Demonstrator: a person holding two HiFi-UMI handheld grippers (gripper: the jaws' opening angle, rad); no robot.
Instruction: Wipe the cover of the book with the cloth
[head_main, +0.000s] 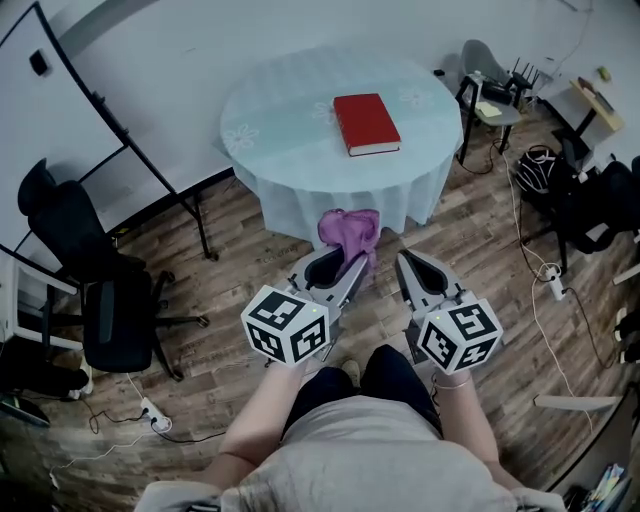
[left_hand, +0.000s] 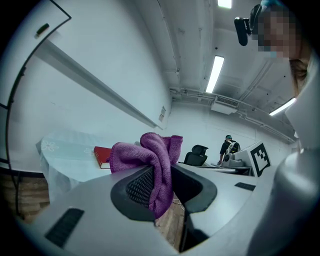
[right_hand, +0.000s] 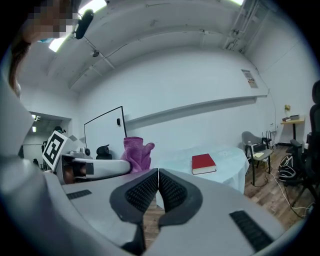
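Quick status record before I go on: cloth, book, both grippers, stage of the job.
cloth: purple, bunched, pinched between the left jaws
book: red, closed, flat on the round table, nothing touching it
left gripper: shut on the cloth, held over the floor short of the table
right gripper: jaws together, nothing between them
stage: wiping not begun

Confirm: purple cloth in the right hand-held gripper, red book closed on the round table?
No. The purple cloth is in the left hand-held gripper instead; the left gripper view shows it clamped there. The red book is closed on the round table.
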